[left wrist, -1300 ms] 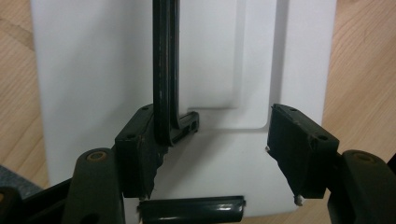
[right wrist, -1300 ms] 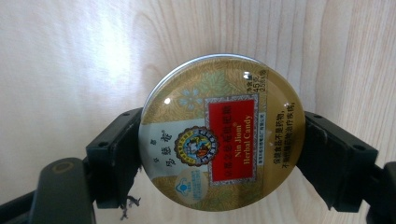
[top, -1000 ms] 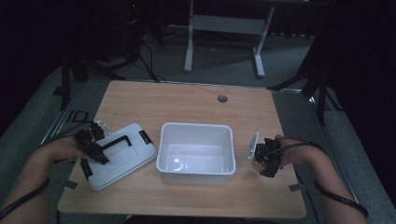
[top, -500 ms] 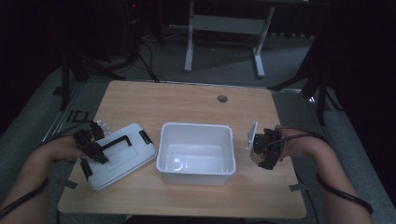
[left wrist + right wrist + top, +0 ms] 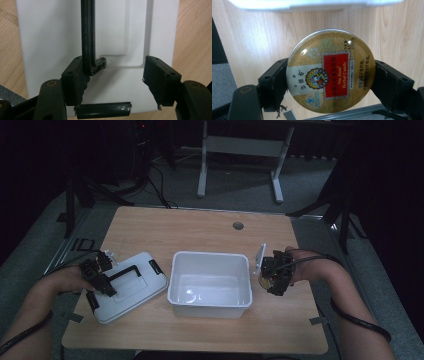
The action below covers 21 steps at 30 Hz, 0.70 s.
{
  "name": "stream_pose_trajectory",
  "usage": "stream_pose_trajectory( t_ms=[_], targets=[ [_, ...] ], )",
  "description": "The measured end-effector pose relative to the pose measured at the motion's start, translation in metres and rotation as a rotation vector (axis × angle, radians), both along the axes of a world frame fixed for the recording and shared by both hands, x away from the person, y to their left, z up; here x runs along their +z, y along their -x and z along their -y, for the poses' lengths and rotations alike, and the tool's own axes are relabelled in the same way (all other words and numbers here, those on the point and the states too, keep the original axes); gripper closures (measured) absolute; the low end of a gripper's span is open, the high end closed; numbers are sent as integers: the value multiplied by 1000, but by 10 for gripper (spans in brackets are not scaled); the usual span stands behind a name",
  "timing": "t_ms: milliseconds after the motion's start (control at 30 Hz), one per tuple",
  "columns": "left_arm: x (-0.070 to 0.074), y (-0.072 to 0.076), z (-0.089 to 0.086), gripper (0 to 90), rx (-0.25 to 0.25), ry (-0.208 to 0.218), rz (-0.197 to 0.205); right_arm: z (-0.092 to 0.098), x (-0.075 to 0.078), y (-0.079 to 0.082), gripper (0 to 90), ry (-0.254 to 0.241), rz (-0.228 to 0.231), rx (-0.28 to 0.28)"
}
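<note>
A round candy tin (image 5: 330, 68) is pinched at its rim between the jaws of the right gripper (image 5: 274, 276), just beside the right wall of the white tub (image 5: 210, 300) at the middle of the tabletop (image 5: 200, 227). Its printed lid faces that gripper's camera. The left gripper (image 5: 112, 80), jaws spread, sits over the white lid (image 5: 131, 287) near the tabletop's left edge; the lid's long axis runs diagonally, and one jaw touches its black handle (image 5: 88, 37).

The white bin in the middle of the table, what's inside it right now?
The white bin looks empty: the high view shows bare white floor and glare. The candy tin is outside it, clamped in the right gripper beside its right wall. The strip behind the near wall is hidden.
</note>
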State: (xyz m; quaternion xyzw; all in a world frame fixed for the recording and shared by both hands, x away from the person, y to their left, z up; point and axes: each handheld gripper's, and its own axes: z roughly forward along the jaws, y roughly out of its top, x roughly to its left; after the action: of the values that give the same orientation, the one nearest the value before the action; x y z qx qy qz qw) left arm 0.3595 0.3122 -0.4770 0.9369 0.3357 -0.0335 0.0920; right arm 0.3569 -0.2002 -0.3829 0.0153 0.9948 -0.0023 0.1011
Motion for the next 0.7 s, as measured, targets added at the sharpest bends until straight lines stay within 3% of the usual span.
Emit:
stream_pose_trajectory(
  t_ms=[367,700],
  targets=[
    [0,1,-2,357,-5,-3,-4,-31,9,-2,202,-9,4,38],
    [-1,2,-3,357,-6,-7,-6,-59,8,-2,202,-25,11,78]
  ],
)
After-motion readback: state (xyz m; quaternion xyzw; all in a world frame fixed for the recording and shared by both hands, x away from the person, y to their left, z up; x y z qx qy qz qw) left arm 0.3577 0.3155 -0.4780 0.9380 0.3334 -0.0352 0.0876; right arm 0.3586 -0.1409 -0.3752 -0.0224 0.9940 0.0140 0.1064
